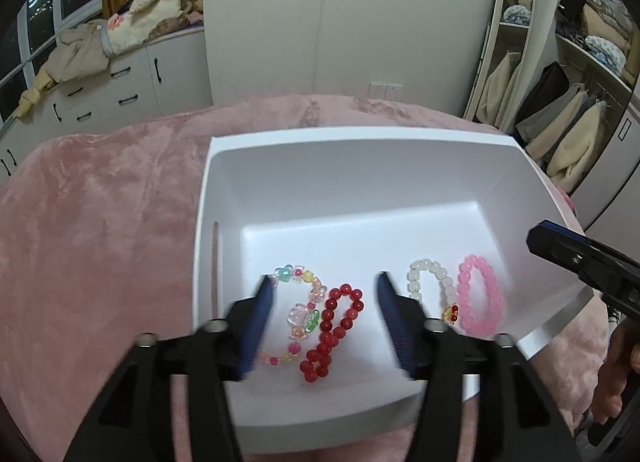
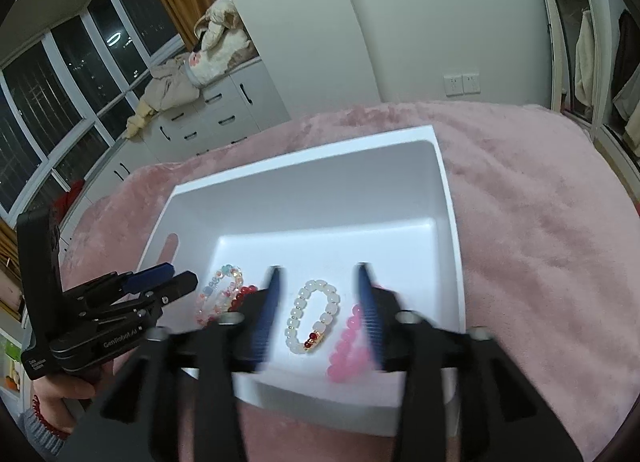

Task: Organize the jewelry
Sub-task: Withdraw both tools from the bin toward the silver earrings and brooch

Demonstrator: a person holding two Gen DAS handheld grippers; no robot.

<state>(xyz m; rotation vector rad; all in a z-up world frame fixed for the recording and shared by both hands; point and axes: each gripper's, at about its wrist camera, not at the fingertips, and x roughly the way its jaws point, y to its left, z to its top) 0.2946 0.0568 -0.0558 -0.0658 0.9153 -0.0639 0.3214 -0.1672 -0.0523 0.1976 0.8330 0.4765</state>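
Pink blanket (image 1: 100, 242) carrying white box (image 1: 360, 165); left gripper (image 1: 324, 294) hovering, fingers apart, straddling red bracelet (image 1: 332, 334); right gripper (image 2: 320, 286) gaping over white bracelet (image 2: 314, 316), both lying lengthwise along fingers.

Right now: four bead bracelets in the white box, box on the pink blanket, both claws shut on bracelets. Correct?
One error: both claws are open and hold nothing. Left claw straddles the red bracelet; right claw straddles the white bracelet. Both wrist views show it. Four bracelets, white box, pink blanket: right.
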